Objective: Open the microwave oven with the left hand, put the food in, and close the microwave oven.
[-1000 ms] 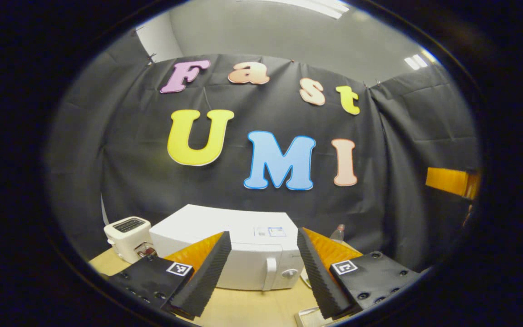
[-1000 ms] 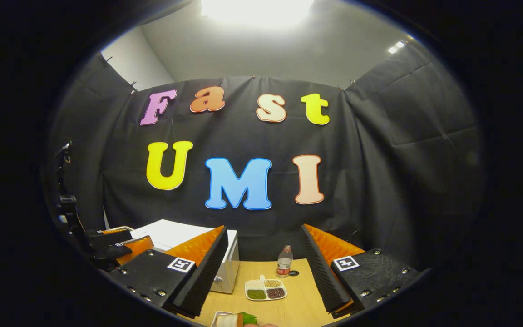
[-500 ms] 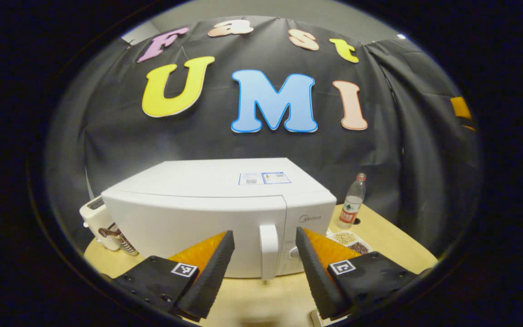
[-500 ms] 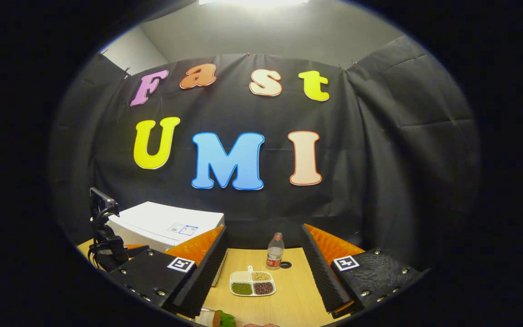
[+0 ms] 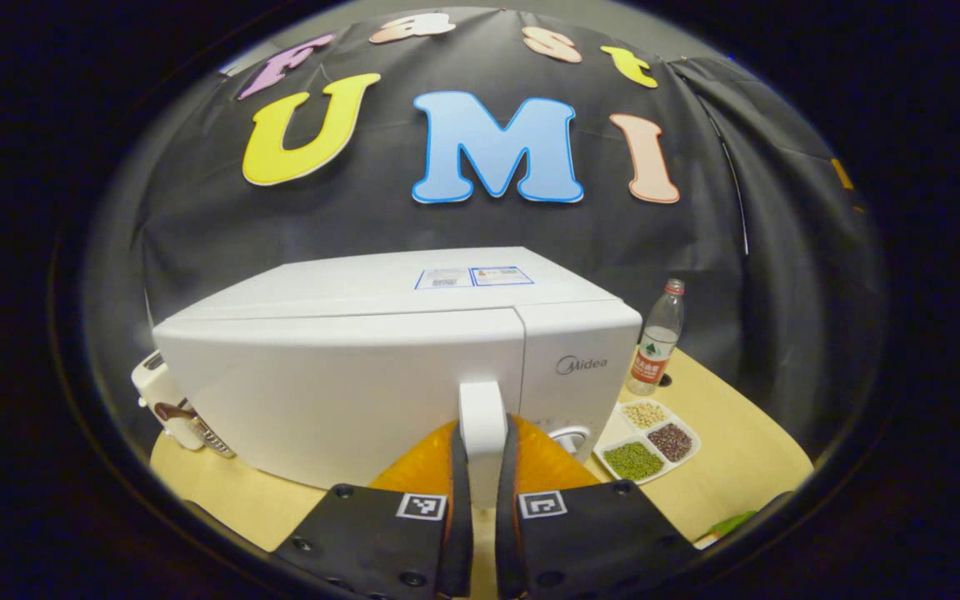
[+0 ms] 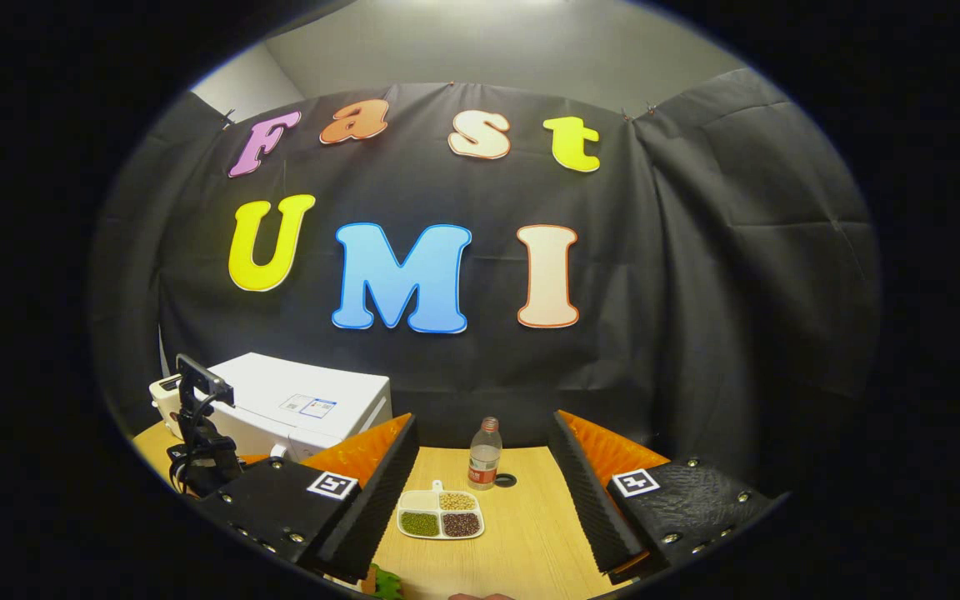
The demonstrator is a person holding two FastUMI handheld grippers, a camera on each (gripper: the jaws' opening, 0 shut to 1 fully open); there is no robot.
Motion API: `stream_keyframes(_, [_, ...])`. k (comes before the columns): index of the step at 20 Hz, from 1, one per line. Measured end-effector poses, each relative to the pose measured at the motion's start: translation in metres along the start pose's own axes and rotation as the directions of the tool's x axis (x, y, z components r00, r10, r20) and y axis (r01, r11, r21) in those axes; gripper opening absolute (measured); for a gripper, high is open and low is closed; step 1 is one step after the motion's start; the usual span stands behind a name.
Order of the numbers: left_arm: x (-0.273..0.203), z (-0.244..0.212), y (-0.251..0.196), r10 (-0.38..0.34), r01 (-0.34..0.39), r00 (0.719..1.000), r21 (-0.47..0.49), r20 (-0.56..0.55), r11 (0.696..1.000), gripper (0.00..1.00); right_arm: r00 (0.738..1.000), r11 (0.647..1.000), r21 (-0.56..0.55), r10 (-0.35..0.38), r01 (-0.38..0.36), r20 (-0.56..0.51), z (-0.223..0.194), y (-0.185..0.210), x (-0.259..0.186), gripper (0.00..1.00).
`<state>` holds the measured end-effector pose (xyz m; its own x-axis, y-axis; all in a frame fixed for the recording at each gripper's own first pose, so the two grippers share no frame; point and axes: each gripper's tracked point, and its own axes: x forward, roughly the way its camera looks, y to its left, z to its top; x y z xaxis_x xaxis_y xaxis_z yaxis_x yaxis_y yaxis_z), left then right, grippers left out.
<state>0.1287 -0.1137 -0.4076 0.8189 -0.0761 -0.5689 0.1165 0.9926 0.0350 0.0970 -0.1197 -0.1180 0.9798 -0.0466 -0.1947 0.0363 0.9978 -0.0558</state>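
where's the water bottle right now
In the left gripper view the water bottle stands upright on the table, right of the microwave and just behind the divided dish.

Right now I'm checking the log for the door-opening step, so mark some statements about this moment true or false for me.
1. The left gripper is closed on the microwave's door handle. True.
2. The microwave door is swung wide open. False: it sits flush with the front.
3. The right gripper holds the water bottle. False: its fingers are spread and hold nothing, and the bottle stands farther back on the table.
4. The divided dish lies on the table beside the microwave, with green, pale and dark fillings. True.
5. The bottle lies on its side. False: it stands upright.
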Motion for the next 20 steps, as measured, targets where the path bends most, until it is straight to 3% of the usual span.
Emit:
stream_keyframes(1, [-0.001,-0.001,-0.001,-0.005,0.005,1.000,-0.012,-0.006,1.000,0.18,1.000,1.000,-0.001,0.004,-0.004,0.004,0.001,0.003,-0.001,0.95])
stream_keyframes(2, [-0.001,-0.001,-0.001,-0.009,0.009,1.000,-0.015,-0.010,1.000,0.11,1.000,1.000,-0.001,0.010,-0.010,0.006,0.001,0.006,-0.002,0.95])
stream_keyframes(7, [-0.002,-0.001,0.000,-0.022,0.021,0.999,-0.036,-0.033,0.999,0.11,1.000,1.000,-0.014,0.022,-0.022,0.022,0.008,0.014,-0.010,0.95])
stream_keyframes(8, [-0.011,-0.004,-0.001,-0.020,0.018,0.998,-0.045,-0.052,0.999,0.06,0.999,1.000,-0.018,0.022,-0.022,0.026,0.008,0.015,-0.013,0.95])
stream_keyframes(13, [-0.070,-0.028,0.006,-0.055,0.055,0.997,-0.009,-0.058,0.998,0.06,0.999,1.000,0.006,0.026,-0.026,0.026,0.008,0.023,-0.023,0.95])
stream_keyframes(20, [-0.149,-0.057,0.037,-0.126,0.129,0.989,0.035,-0.071,0.991,0.06,0.995,0.996,0.028,0.085,-0.087,0.056,0.021,0.068,-0.052,0.95])
